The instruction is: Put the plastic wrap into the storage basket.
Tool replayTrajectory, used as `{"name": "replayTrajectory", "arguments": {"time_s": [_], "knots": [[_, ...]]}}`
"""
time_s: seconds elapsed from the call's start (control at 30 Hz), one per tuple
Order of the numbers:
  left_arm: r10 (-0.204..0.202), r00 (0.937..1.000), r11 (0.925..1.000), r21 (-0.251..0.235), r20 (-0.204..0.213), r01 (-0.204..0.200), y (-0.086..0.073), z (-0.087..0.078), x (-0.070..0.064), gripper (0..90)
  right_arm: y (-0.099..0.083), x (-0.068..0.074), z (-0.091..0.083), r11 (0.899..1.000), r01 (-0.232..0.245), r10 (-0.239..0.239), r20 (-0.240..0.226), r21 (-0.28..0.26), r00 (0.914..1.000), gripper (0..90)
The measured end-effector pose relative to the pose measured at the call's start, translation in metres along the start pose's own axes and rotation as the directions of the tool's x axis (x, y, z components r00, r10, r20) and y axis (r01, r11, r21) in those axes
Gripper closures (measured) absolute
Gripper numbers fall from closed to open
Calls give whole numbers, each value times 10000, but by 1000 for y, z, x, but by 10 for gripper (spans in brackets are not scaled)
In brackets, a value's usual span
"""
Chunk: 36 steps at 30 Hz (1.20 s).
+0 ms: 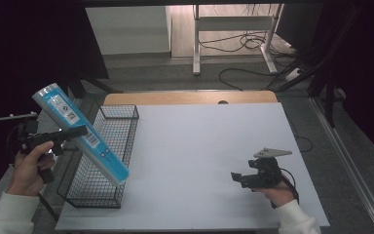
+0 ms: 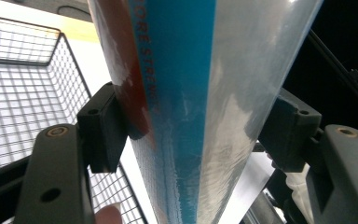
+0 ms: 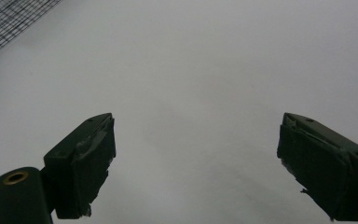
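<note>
At left of high view, left gripper (image 1: 75,132) squeezing long blue-and-silver shiny tube (image 1: 80,133), tilting over black wire basket (image 1: 121,113). Lower right, right gripper (image 1: 235,178) sitting wide open, holding nothing, over white table (image 1: 199,146).

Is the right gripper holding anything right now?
No, the right gripper has its jaws spread wide apart with just the bare white table between them.

A long cylindrical package (image 1: 80,132) in bright blue and silvery grey is printed with white labels and, in the left gripper view, red lettering beside an orange-red band. A black wire-grid basket (image 1: 108,161) is set on a plain white tabletop (image 1: 209,161) edged in light wood.
</note>
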<state>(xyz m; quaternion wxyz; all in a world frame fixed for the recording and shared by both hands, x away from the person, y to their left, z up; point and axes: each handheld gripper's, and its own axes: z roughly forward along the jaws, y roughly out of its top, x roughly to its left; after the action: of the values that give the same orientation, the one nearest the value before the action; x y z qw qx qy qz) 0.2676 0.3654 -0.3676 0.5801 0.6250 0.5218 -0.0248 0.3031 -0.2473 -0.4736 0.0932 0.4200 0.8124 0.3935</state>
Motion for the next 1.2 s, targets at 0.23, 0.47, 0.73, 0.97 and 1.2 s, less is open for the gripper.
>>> {"name": "replayTrajectory", "arguments": {"time_s": [0.23, 0.47, 0.73, 0.97, 1.2], "knots": [[-68, 9995, 10000, 69, -313, 70, 3, -9, 4, 320, 0, -1, -1, 10000, -62, 62, -85, 3, 9999, 117], [24, 9958, 9995, 325, -919, 6, 5, -11, 12, 320, 0, 0, 1, 9999, 55, -52, -202, 115, 9998, 117], [-198, 9926, 9978, 598, -1199, 272, 2, -4, 24, 320, -1, 0, 2, 9999, 100, -97, -189, 141, 9998, 117], [-95, 9882, 9958, 891, -1531, 233, 1, -4, 28, 320, -1, -1, 2, 9998, 54, -51, -164, 165, 9999, 117], [2, 9816, 9847, 1711, -1909, 331, -6, 11, 35, 320, -1, 1, 5, 9994, 158, -152, -213, 291, 9997, 117]]}}
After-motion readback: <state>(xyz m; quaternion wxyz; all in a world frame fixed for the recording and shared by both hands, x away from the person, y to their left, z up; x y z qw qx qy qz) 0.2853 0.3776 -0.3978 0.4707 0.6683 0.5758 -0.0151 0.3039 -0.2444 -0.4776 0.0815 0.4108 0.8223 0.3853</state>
